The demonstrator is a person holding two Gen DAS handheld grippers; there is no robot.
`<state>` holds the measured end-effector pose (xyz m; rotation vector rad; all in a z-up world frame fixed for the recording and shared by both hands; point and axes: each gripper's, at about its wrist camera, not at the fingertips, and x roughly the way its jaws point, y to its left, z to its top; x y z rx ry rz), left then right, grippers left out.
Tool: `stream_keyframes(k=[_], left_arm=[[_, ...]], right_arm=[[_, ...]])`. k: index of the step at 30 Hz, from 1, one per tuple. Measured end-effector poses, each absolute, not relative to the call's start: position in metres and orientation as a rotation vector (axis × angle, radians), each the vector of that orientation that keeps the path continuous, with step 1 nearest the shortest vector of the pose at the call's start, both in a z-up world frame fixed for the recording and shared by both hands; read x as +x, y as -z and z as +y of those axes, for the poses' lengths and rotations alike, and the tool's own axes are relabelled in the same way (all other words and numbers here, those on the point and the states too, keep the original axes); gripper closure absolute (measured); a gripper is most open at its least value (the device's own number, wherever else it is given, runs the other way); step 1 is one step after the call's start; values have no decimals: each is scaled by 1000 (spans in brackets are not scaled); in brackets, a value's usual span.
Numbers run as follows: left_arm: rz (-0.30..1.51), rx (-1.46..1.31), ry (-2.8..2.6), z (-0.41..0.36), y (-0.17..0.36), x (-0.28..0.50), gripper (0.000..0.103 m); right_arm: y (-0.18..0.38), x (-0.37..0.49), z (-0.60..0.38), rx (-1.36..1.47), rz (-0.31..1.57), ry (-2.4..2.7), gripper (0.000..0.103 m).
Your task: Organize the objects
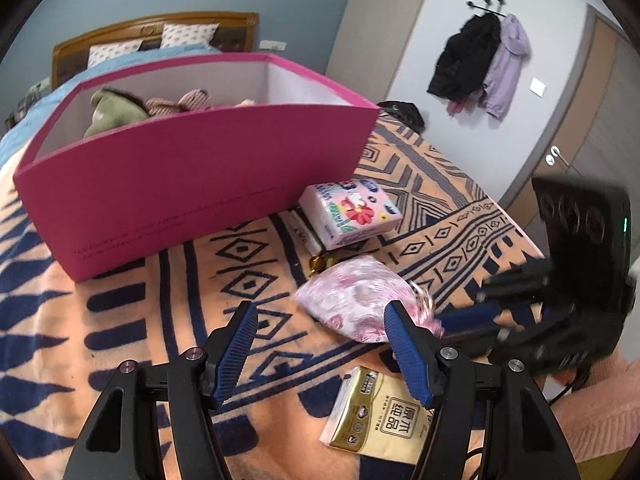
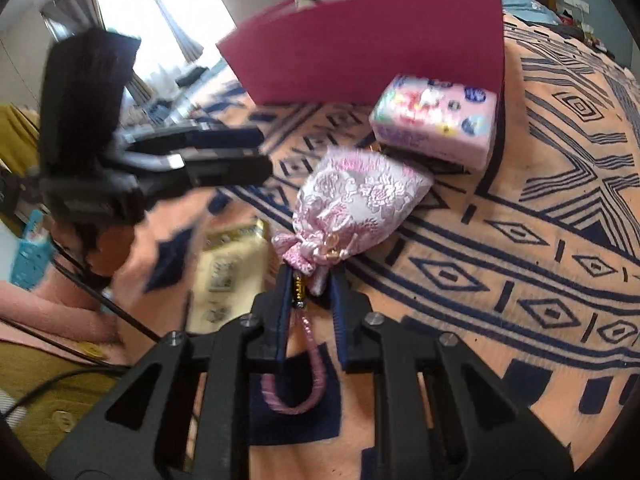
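I see the right gripper [image 2: 310,280] clamped on the gathered neck of the pink brocade drawstring pouch [image 2: 356,204]. Both blue pads pinch the tied end, with the beaded cord and its pink loop hanging back between the fingers [image 2: 340,308]. The pouch body lies on the orange-and-navy patterned blanket [image 2: 520,200], and its far end touches a dark flat item under the pink tissue pack [image 2: 434,120].

My left gripper [image 1: 320,316] is about half open and holds nothing. It hovers over the blanket, the right pad [image 1: 404,344] overlapping the near edge of the pouch [image 1: 356,300] in view; I can't tell whether it touches. The left pad [image 1: 240,340] sits over bare blanket.

In the left wrist view the right gripper [image 1: 472,316] comes in from the right at the pouch's knotted end, blurred.

The gold tissue pack [image 1: 376,412] lies flat on the blanket just below the left gripper's right finger, near the pouch. The pink tissue pack [image 1: 352,208] rests on a thin dark-and-white item right beside the magenta box [image 1: 192,184], at its near right corner. The box stands open on the blanket with a green plush [image 1: 112,112] and a brownish plush [image 1: 180,104] inside.

From the right wrist camera the left gripper [image 2: 256,156] shows on the left, motion-blurred, above the gold pack [image 2: 228,268].
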<state>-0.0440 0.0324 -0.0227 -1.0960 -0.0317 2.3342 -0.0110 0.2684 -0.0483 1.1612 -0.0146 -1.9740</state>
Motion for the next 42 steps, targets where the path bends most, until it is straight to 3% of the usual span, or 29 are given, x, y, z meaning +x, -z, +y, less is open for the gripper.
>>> stream_keyframes(k=[13,16,18,19,24,28,34,42], left_arm=[[141,-1046,-2245,52,27,-35,36],[141,-1066,-2244,58,30,-44,49],[121,-1073,-2253,55,31,-50,65],[91,-1078,-2251,51,32,-54,68],[-38,-1119,-2246,32,36,-68,72],[-90,-1160,-2247,25,44,-77,72],[-99,-1176,-2248,23,48,-79,72],[-85,-1175,-2269,21,51,-83,74]], right_arm=[[16,-40,273,1077,-203,1936,84],[16,-47,257,1075,-199,1929,83],[13,-48,254,1076,-196,1932,80],[11,-49,255,1072,-206,1937,79],[-12,-49,283,931,-293,1996,50],[-18,-58,312,860,-399,2045,45],[6,-72,290,966,-255,2072,45],[12,-78,218,934,113,2033,51]])
